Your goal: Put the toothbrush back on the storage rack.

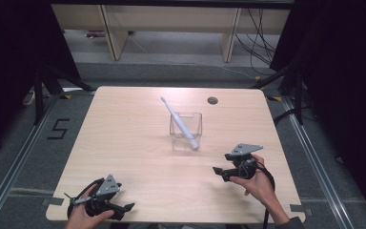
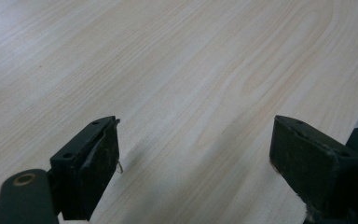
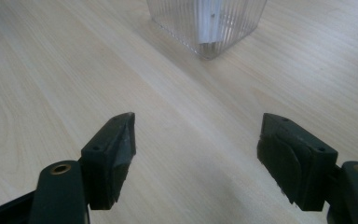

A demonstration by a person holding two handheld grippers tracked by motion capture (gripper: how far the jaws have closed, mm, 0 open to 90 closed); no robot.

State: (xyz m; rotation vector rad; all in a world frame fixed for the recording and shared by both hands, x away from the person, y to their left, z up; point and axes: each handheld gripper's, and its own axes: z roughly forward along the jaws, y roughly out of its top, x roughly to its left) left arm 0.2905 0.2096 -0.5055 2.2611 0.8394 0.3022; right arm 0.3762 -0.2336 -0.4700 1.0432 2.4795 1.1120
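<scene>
- Light wooden square table (image 1: 138,143): mostly bare, a small dark round hole (image 1: 212,100) seen near its far edge.
- Clear ribbed square plastic cup (image 1: 186,126): stood upright, slightly right of table centre.
- White-grey slim toothbrush (image 1: 178,121): leaned inside the cup, head pointed up and away.
- Left black two-jaw gripper (image 1: 127,208): held at the near left edge, jaws spread, nothing gripped.
- Right black two-jaw gripper (image 1: 218,171): held near the cup, aimed at it, jaws spread, nothing gripped.
- Step judged: placing looks done or a grasp not begun; a reach toward the cup is likely needed next.
</scene>
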